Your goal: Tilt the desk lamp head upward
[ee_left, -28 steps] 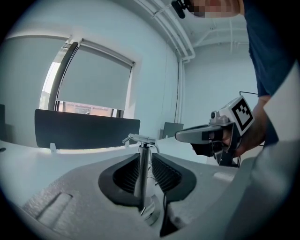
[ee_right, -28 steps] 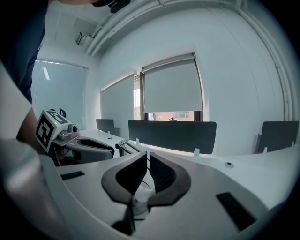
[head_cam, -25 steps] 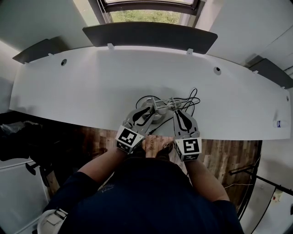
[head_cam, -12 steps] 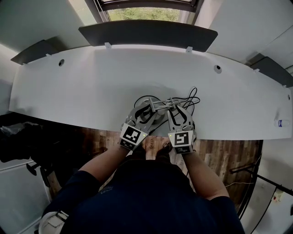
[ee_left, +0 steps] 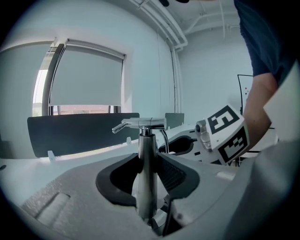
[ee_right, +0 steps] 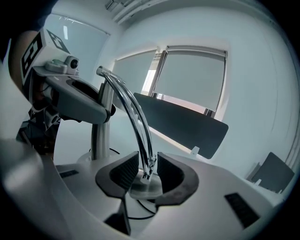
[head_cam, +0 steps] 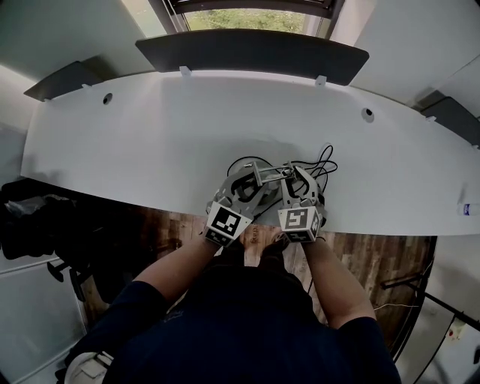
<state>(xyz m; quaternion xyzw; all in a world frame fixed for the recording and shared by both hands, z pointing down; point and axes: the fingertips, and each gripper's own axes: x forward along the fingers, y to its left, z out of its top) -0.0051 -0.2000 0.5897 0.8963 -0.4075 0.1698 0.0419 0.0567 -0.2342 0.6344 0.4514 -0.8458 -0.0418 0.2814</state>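
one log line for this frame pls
left gripper: jaws just been opening, open around lamp post | right gripper: jaws just been opening, open around lamp head | grip: none

We look steeply down on the desk lamp (head_cam: 259, 182) from above. Both gripper views sit close against it, facing the window (head_cam: 251, 19) beyond and sharing its post (ee_left: 147, 168).

A white desk (head_cam: 150, 135) carries a chrome desk lamp (ee_left: 146, 154) with a black cable (head_cam: 327, 154). The left gripper (head_cam: 251, 184) and right gripper (head_cam: 292, 180) are pale grey with black fingers (ee_left: 176, 173), each bearing a marker cube (head_cam: 227, 223) of black-and-white squares. Behind runs a charcoal panel (head_cam: 251, 52); below show a brown wood-plank floor (head_cam: 375, 262) and the person's navy shirt (head_cam: 247, 330). Green foliage tints the window (head_cam: 251, 19) above.
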